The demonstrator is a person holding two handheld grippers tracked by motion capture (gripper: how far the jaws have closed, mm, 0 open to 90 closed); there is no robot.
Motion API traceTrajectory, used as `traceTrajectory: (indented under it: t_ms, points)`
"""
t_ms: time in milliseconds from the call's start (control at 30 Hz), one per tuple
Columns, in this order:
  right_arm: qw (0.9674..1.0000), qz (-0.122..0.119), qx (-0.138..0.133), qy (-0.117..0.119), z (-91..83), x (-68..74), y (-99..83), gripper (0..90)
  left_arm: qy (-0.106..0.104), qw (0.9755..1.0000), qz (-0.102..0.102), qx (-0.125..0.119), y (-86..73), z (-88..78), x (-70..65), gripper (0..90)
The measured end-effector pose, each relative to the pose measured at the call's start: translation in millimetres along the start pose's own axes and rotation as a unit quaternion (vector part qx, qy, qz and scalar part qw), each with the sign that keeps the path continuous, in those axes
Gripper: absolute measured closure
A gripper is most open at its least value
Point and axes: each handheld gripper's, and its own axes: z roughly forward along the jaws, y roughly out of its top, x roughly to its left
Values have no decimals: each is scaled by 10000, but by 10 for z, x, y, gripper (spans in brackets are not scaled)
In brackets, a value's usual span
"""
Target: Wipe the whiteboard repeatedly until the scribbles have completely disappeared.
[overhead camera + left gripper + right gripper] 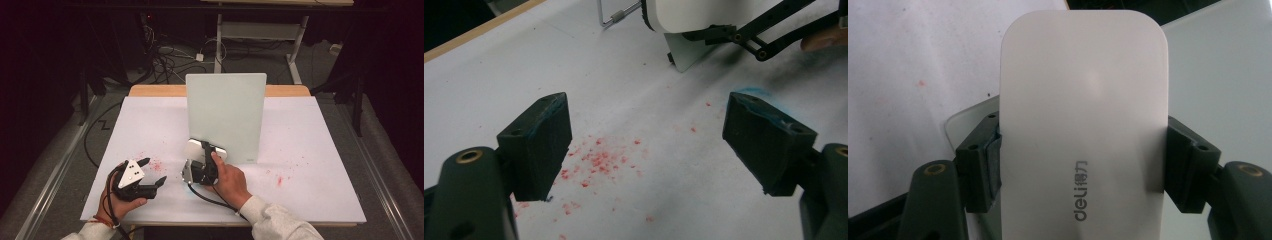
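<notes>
Clearly, one white eraser (1083, 135) was pinched by the right gripper (202, 162), near the table's (320, 150) middle, touching one upright whiteboard (226, 115). Left gripper (150, 175) was spread over red crumbs (599, 162).

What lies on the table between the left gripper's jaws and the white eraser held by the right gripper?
Only red crumbs scattered on the white sheet lie between the open left gripper and the eraser, seen in the left gripper view.

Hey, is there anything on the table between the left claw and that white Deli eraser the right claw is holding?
Nothing visible blocks it. The left claw stands open over red crumbs on the white sheet, and only bare sheet separates it from the white eraser, clamped in the right claw beside the upright whiteboard.
</notes>
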Motion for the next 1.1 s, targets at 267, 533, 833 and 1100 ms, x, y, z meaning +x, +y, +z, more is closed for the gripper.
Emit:
traceTrajectory:
  t_ms: [267, 533, 833, 1100]
  points:
    - [9991, -395, 131, 99, -55, 10, -243, 310, 53, 10000, -23, -1, 1, -14, 3, 192]
    - [9980, -543, 315, 125, -125, -98, -532, 310, 52, 10000, 7, 35, 6, -7, -2, 192]
    - [9978, -619, 210, 113, -99, -55, -450, 308, 34, 10000, -27, 15, 6, 11, 6, 192]
    - [9978, -640, 33, 171, -11, 99, -51, 308, 1, 10000, -5, 20, 6, 20, 4, 193]
